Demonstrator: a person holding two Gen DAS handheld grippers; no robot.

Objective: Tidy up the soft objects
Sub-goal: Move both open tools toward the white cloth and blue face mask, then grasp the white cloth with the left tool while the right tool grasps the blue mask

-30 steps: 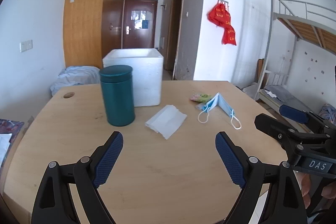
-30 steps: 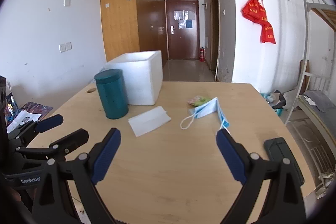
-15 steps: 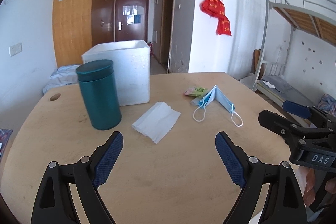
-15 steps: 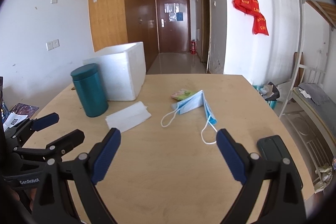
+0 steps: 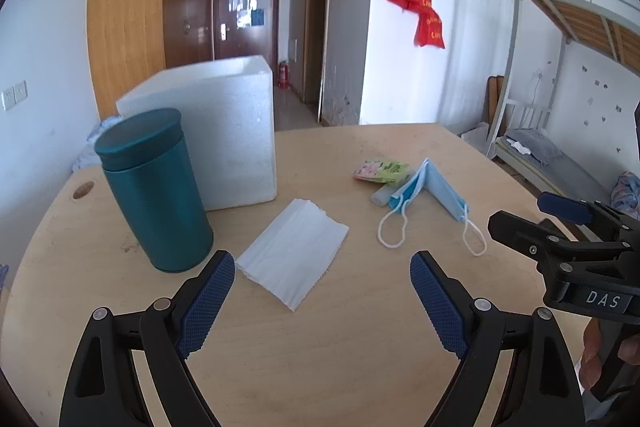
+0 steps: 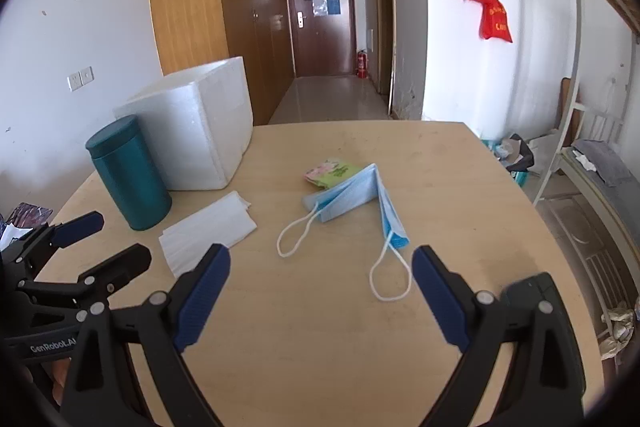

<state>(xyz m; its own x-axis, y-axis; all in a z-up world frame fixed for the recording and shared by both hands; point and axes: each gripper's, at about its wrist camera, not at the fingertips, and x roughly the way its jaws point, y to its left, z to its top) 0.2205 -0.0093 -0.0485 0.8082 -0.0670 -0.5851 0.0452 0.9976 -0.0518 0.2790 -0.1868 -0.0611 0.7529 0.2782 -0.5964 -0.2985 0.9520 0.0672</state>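
A folded white tissue [image 5: 294,251] [image 6: 208,233] lies flat on the round wooden table [image 5: 340,347]. A blue face mask [image 5: 430,193] [image 6: 360,199] with white ear loops lies to its right, partly over a green and pink packet [image 5: 380,171] [image 6: 330,171]. My left gripper [image 5: 322,301] is open and empty, just short of the tissue. My right gripper [image 6: 320,297] is open and empty, just short of the mask's near ear loop [image 6: 390,275]. Each gripper shows at the edge of the other's view.
A teal lidded canister [image 5: 154,191] [image 6: 128,173] stands left of the tissue. A white foam box [image 5: 216,131] [image 6: 196,123] stands behind it. A black device [image 6: 536,293] lies near the table's right edge. A bunk bed [image 5: 560,67] stands at the right.
Both grippers have moved forward over the table towards the tissue and the mask, which now look larger and nearer. Both stay open. Nothing on the table has moved.
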